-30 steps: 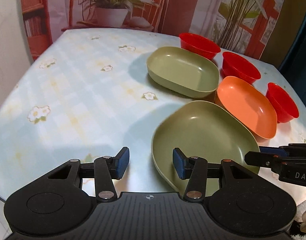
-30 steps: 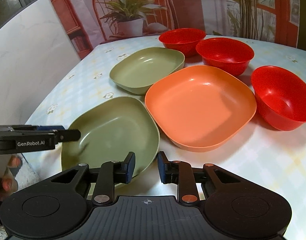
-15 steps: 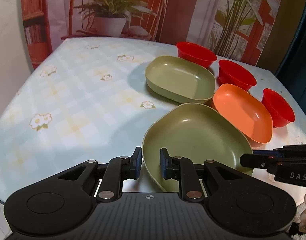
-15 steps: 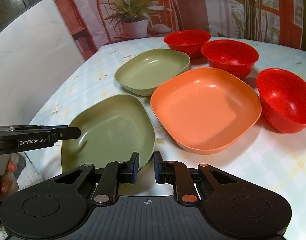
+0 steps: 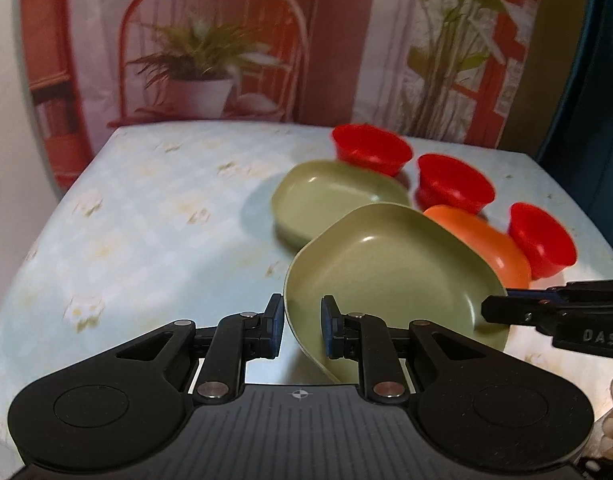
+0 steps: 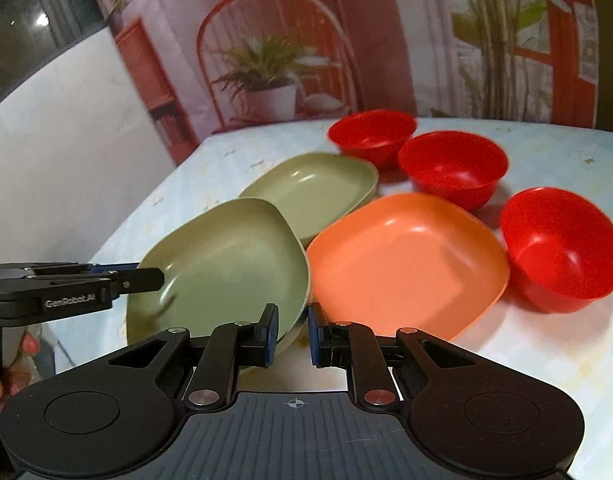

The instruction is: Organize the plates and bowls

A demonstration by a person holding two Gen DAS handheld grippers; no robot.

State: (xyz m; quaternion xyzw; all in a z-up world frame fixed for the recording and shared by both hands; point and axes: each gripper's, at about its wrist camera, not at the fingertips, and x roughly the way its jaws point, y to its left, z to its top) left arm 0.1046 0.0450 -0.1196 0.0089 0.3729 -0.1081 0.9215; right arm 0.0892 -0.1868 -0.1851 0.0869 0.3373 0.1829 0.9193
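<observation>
Because both my left gripper (image 5: 302, 326) and right gripper (image 6: 290, 334) pinch opposite rims, the near green plate (image 5: 390, 272) hangs tilted above the tabletop (image 5: 146, 220), ready to stack on the far green plate (image 5: 334, 196).

At the table's (image 5: 146, 220) near edge you have the near plate (image 5: 386, 272) tilted, its left rim between the left gripper's (image 5: 302, 326) fingers and its right rim between the right gripper's (image 6: 290, 332) fingers. Just behind it lies the far plate (image 5: 330, 196), and to its right the square plate (image 5: 490, 236). Three bowls run along the right side: the far bowl (image 5: 370, 152) behind the far plate, the middle bowl (image 5: 452, 184) behind the square plate, the near bowl (image 5: 540, 240) right of it.
</observation>
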